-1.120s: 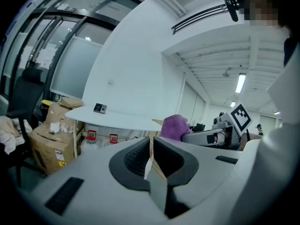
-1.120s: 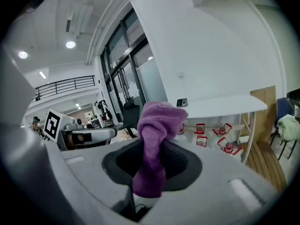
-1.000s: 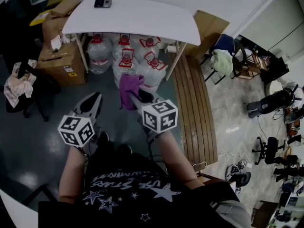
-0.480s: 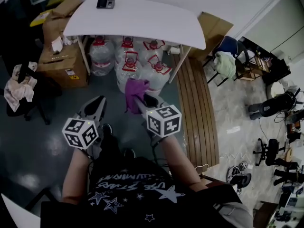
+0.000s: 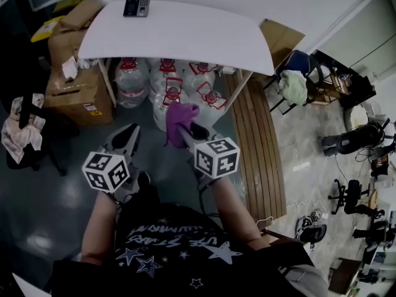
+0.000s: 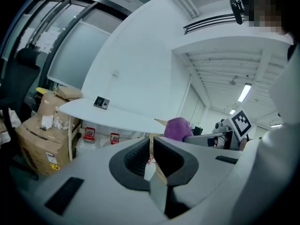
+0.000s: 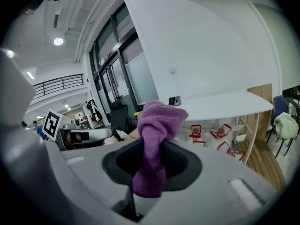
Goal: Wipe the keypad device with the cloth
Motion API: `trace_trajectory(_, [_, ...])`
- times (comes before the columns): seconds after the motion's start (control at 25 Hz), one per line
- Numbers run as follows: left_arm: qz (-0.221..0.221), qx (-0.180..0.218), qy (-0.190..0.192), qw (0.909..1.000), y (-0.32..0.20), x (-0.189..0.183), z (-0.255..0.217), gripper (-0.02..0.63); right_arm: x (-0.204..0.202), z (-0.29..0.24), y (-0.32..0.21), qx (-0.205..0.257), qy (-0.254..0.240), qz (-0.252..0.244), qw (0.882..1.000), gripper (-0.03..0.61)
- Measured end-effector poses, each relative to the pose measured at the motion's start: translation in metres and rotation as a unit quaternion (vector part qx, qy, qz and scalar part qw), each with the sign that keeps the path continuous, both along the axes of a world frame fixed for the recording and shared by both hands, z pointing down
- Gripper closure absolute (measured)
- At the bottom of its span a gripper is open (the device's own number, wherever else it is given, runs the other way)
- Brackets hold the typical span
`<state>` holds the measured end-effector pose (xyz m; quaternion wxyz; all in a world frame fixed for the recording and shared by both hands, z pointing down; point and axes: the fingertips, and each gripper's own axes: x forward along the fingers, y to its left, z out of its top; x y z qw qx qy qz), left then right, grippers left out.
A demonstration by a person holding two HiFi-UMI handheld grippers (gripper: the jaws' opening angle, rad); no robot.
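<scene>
While the keypad device [image 5: 135,7] lies at the far edge of the white table [image 5: 185,39], well ahead of both tools, the head view shows the right gripper [image 5: 181,130] carrying the purple cloth [image 5: 179,115] at its tip, with the left gripper [image 5: 127,138] beside it. In the left gripper view, the jaws are drawn almost together on nothing, probably kept free to steady the device. In the right gripper view, the jaws pinch the cloth's middle, so a wad stands proud ahead of them for wiping.

The cloth [image 7: 157,125] is seen as fuzzy purple terry, the bench [image 5: 185,33] top as smooth matt white, the boxes [image 5: 74,88] as plain brown cardboard.
</scene>
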<state>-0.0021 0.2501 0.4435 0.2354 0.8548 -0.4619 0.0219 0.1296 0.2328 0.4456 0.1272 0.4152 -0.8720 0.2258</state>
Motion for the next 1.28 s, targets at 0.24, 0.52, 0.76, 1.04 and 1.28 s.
trace_trajectory(0.24, [0.006, -0.010, 0.006, 0.9999, -0.055, -0.031, 0.003, 0.583, -0.028, -0.004, -0.052, -0.003, 0.002, 0.011, 1.000, 0.479])
trace_trajectory(0.52, [0.024, -0.023, 0.017, 0.9993, -0.100, -0.053, 0.012, 0.583, -0.052, 0.002, -0.095, -0.015, 0.007, 0.028, 0.999, 0.479])
trace_trajectory(0.76, [0.039, -0.033, 0.024, 0.9984, -0.128, -0.078, 0.018, 0.583, -0.074, 0.007, -0.122, -0.022, 0.016, 0.043, 0.999, 0.479])
trace_trajectory(1.04, [0.055, -0.045, 0.025, 0.9971, -0.154, -0.095, 0.030, 0.583, -0.092, 0.017, -0.143, -0.030, 0.032, 0.045, 0.998, 0.479])
trace_trajectory(1.28, [0.048, -0.052, 0.024, 0.9972, -0.169, -0.093, 0.038, 0.583, -0.087, 0.025, -0.158, -0.040, 0.028, 0.044, 0.998, 0.479])
